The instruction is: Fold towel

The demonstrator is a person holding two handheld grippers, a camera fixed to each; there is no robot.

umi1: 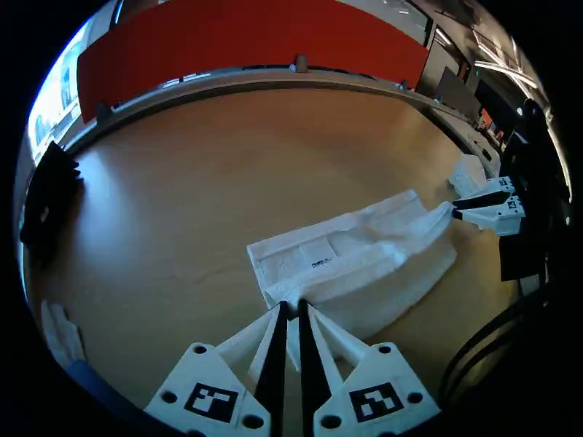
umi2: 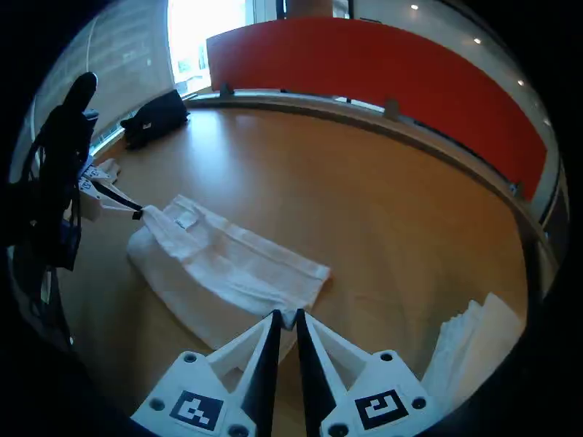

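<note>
Though in both grippers (umi1: 290, 306) (umi2: 286, 315), towel (umi1: 350, 255) corners obscured.

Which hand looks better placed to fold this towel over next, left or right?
Right, narrowly. The right gripper pinches a towel corner already lifted off the table; the left gripper pinches the opposite end, so either could lead.

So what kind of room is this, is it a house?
Probably an office or workroom, not a house: the towel lies on a big wooden desk with a red divider screen along its far edge, and strip lights run across the ceiling.
</note>
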